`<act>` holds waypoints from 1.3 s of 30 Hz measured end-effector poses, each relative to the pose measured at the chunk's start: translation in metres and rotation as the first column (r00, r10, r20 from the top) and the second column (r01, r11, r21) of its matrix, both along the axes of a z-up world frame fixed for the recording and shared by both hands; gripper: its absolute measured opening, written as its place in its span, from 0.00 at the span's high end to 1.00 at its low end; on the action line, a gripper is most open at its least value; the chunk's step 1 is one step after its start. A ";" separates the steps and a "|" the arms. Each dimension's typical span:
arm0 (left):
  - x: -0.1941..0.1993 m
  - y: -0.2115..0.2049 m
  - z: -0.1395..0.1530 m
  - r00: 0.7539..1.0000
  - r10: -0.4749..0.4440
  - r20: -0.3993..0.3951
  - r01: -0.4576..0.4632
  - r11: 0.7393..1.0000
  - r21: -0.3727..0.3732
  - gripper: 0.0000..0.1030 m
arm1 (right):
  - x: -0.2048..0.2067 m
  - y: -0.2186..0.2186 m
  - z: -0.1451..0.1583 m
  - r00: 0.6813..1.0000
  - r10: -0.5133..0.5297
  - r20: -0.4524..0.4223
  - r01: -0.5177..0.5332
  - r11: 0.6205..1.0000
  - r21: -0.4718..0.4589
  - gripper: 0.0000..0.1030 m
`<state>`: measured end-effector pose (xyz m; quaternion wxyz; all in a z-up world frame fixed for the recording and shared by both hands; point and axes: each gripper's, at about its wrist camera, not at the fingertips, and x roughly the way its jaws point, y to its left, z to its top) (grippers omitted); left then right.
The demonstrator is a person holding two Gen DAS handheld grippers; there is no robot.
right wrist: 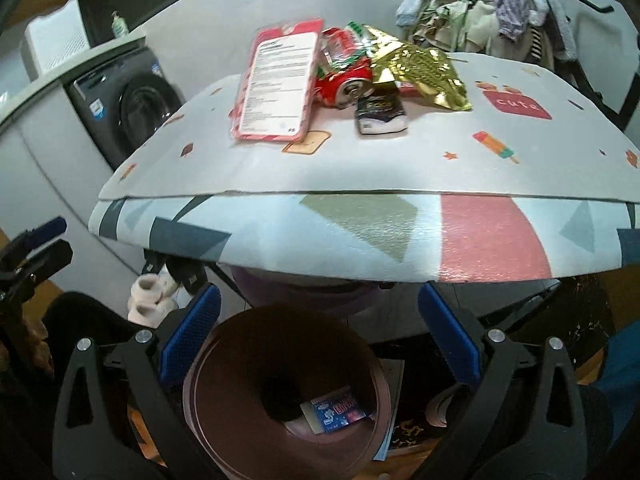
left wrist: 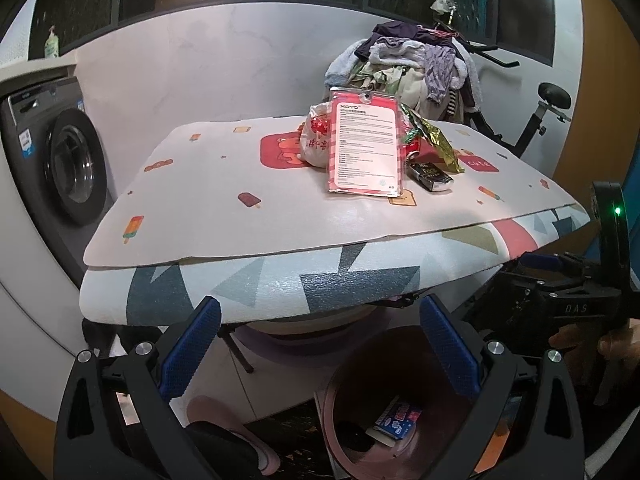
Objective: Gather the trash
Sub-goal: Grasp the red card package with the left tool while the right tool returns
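Observation:
Trash lies on the patterned table (left wrist: 240, 184): a red-and-white package (left wrist: 364, 144) (right wrist: 276, 80), a white plastic bag (left wrist: 316, 136), a red can (right wrist: 344, 84), a gold foil wrapper (left wrist: 436, 140) (right wrist: 420, 68) and a small black box (left wrist: 430, 176) (right wrist: 380, 116). A brown bin (left wrist: 400, 412) (right wrist: 288, 392) stands on the floor under the table's front edge, with a blue wrapper (right wrist: 336, 410) inside. My left gripper (left wrist: 320, 344) is open and empty, low in front of the table. My right gripper (right wrist: 320, 344) is open and empty above the bin.
A washing machine (left wrist: 68, 168) stands at the left. A heap of clothes (left wrist: 416, 68) and an exercise bike (left wrist: 540, 112) stand behind the table. Slippers (right wrist: 152, 296) lie on the floor under the table. The right gripper's body shows in the left wrist view (left wrist: 568, 300).

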<state>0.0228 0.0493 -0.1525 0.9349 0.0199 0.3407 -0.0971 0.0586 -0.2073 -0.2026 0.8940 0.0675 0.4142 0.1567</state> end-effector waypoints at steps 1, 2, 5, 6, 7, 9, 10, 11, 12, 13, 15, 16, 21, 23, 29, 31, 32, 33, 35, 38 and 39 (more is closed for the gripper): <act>0.002 0.002 0.002 1.000 -0.002 0.009 0.002 1.000 -0.021 0.06 | 0.001 -0.002 0.000 1.000 -0.012 -0.005 0.012 1.000 0.004 0.05; 0.002 0.003 0.005 1.000 -0.006 0.026 0.007 0.999 -0.036 0.06 | 0.002 -0.003 -0.001 1.000 -0.020 -0.007 0.020 1.000 0.004 0.05; 0.002 0.004 0.016 0.993 -0.022 0.120 0.030 0.998 -0.064 0.06 | 0.002 -0.007 -0.003 1.000 -0.023 -0.016 0.024 0.999 0.028 0.05; 0.005 0.003 0.019 0.988 -0.031 0.149 0.039 0.998 -0.053 0.06 | 0.002 -0.007 -0.002 1.000 -0.023 -0.014 0.023 0.999 0.033 0.05; 0.008 0.001 0.021 0.987 -0.037 0.153 0.044 0.998 -0.043 0.06 | 0.001 -0.008 0.000 0.999 -0.035 -0.005 0.035 0.999 0.018 0.05; 0.019 -0.004 0.024 0.989 -0.067 0.135 0.073 0.997 -0.037 0.06 | 0.001 -0.009 0.003 0.999 -0.049 0.005 0.049 0.999 -0.007 0.05; 0.027 -0.006 0.025 0.989 -0.085 0.118 0.091 0.995 -0.041 0.06 | 0.002 -0.010 0.004 0.999 -0.051 0.006 0.051 0.999 -0.008 0.05; 0.035 -0.008 0.026 0.990 -0.100 0.104 0.104 0.994 -0.043 0.06 | 0.003 -0.011 0.006 0.999 -0.052 0.009 0.052 0.999 -0.007 0.06; 0.043 -0.010 0.027 0.990 -0.112 0.087 0.116 0.992 -0.045 0.06 | 0.005 -0.013 0.007 0.998 -0.056 0.010 0.056 0.998 -0.012 0.06; 0.054 -0.012 0.028 0.990 -0.127 0.058 0.130 0.990 -0.053 0.06 | 0.007 -0.015 0.009 0.998 -0.064 0.009 0.064 0.998 -0.017 0.06; 0.077 -0.015 0.030 0.991 -0.133 0.031 0.134 0.989 -0.061 0.06 | 0.011 -0.021 0.012 0.997 -0.073 0.011 0.073 0.997 -0.017 0.06; 0.084 -0.016 0.032 0.991 -0.126 0.034 0.127 0.990 -0.054 0.06 | 0.014 -0.024 0.013 0.997 -0.079 0.011 0.079 0.997 -0.018 0.06; 0.147 -0.020 0.033 0.982 -0.187 -0.009 0.184 0.975 -0.121 0.22 | 0.034 -0.045 0.024 0.992 -0.119 0.035 0.120 0.993 -0.018 0.06; 0.172 -0.019 0.027 0.973 -0.225 -0.048 0.213 0.958 -0.190 0.22 | 0.043 -0.054 0.026 0.991 -0.131 0.040 0.132 0.991 -0.018 0.06; 0.242 -0.025 -0.004 0.948 -0.285 -0.141 0.238 0.930 -0.281 0.23 | 0.069 -0.072 0.026 0.987 -0.156 0.036 0.156 0.988 -0.006 0.06; 0.256 -0.026 -0.013 0.937 -0.309 -0.163 0.242 0.911 -0.335 0.23 | 0.077 -0.075 0.026 0.987 -0.156 0.036 0.156 0.988 -0.013 0.06; 0.263 -0.027 -0.017 0.932 -0.318 -0.172 0.241 0.901 -0.362 0.23 | 0.080 -0.075 0.025 0.987 -0.154 0.038 0.155 0.988 -0.017 0.06; 0.267 -0.028 -0.019 0.928 -0.328 -0.177 0.243 0.893 -0.379 0.23 | 0.083 -0.076 0.025 0.988 -0.152 0.039 0.153 0.988 -0.023 0.06; 0.275 -0.032 -0.027 0.921 -0.342 -0.188 0.250 0.886 -0.392 0.23 | 0.090 -0.077 0.026 0.988 -0.151 0.044 0.153 0.988 -0.033 0.06; 0.279 -0.037 -0.038 0.903 -0.365 -0.226 0.250 0.874 -0.416 0.48 | 0.103 -0.077 0.028 0.989 -0.141 0.051 0.143 0.989 -0.028 0.06; 0.280 -0.038 -0.040 0.898 -0.370 -0.238 0.244 0.869 -0.431 0.58 | 0.109 -0.076 0.030 0.989 -0.137 0.056 0.139 0.990 -0.031 0.06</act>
